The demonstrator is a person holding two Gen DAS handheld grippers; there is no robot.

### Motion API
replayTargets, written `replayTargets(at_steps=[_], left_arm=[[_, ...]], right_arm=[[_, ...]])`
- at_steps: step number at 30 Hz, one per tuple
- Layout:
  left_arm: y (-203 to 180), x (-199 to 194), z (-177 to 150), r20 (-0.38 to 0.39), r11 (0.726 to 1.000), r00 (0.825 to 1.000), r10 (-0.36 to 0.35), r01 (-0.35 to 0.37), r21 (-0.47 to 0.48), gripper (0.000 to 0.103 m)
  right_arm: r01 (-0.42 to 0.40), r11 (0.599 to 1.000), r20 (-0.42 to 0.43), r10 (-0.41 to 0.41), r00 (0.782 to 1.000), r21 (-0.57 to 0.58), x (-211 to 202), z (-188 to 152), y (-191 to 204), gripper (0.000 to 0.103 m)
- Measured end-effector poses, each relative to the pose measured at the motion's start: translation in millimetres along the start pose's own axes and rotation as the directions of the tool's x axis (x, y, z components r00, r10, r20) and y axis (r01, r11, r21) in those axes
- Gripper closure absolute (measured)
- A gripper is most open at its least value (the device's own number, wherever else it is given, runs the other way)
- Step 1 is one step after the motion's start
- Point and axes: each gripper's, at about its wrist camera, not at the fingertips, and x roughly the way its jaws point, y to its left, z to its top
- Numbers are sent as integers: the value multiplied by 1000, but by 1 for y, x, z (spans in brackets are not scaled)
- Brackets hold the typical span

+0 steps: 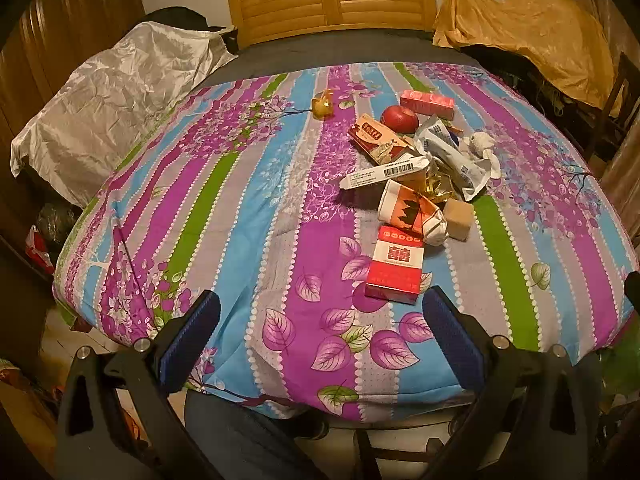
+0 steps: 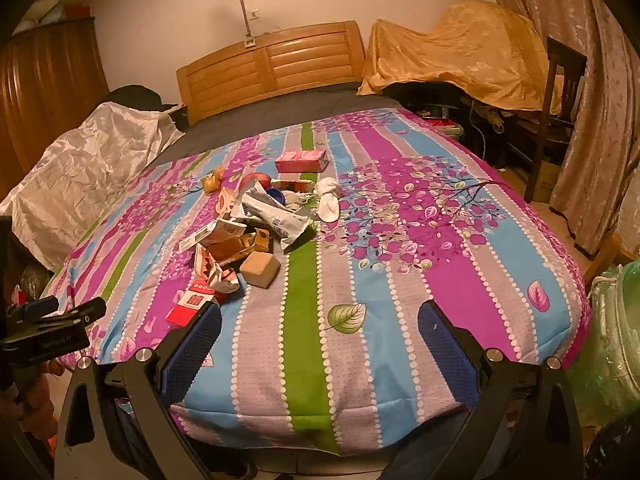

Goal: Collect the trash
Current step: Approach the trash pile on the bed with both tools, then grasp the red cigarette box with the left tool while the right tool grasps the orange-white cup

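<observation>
A pile of trash lies on a striped floral tablecloth (image 1: 224,216): a red cigarette pack (image 1: 396,264) nearest me, a crushed paper cup (image 1: 412,212), a tan cube (image 1: 459,216), a long white box (image 1: 384,172), a crumpled silver wrapper (image 1: 452,152), a red apple (image 1: 400,118) and a pink box (image 1: 428,103). My left gripper (image 1: 320,308) is open and empty above the near table edge, just short of the red pack. My right gripper (image 2: 320,320) is open and empty over the near edge, right of the pile (image 2: 248,232). The left gripper (image 2: 52,320) shows at the far left of the right wrist view.
A green plastic bag (image 2: 616,340) stands at the right of the table. A yellow wrapper (image 1: 323,106) lies apart at the back left. White tissue (image 2: 328,196) lies right of the pile. A wooden headboard (image 1: 332,4), covered furniture and a dark chair (image 2: 560,92) stand behind.
</observation>
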Motion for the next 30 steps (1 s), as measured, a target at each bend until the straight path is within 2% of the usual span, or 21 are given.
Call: replayTargets(at_steps=[3,7,11,15,18,22,24,26,30], left_arm=[[1,4,-4,-4,1000,1000,-5,5,5,5],[3,16,-19,35,998,998,-46,44,46,5],[3,49,-29,-43,996,995,-92,92,-10,5],[-16,72,-21,-28,991,991,-132,132,10,6],[-36,93,-11,-29,979,982,-189,190,70,13],[-54,125,-2,-57,972,979,-197,202,121,24],[-58,139,0,-85,969,976,-201,211,131,37],[-59,148,-1,-120,957,962,-245,260,130,48],[-48,141,-9,-114,949,950,-291,302,92,49]], right_arm=[[4,1000,-5,-4,1000,4,1,0,-2,5],[12,1000,-15,-12,1000,6,4,-1,-5,5],[23,1000,-33,-23,999,16,11,-3,-10,5],[32,999,-58,-30,998,28,23,-4,-16,5],[24,999,-57,-23,998,21,29,0,-16,5],[19,1000,-47,-19,999,3,34,7,-15,5],[15,1000,-47,-15,999,-3,37,10,-14,5],[6,1000,-52,-7,999,-12,42,11,-14,5],[-37,997,-64,33,997,-61,52,13,-2,8]])
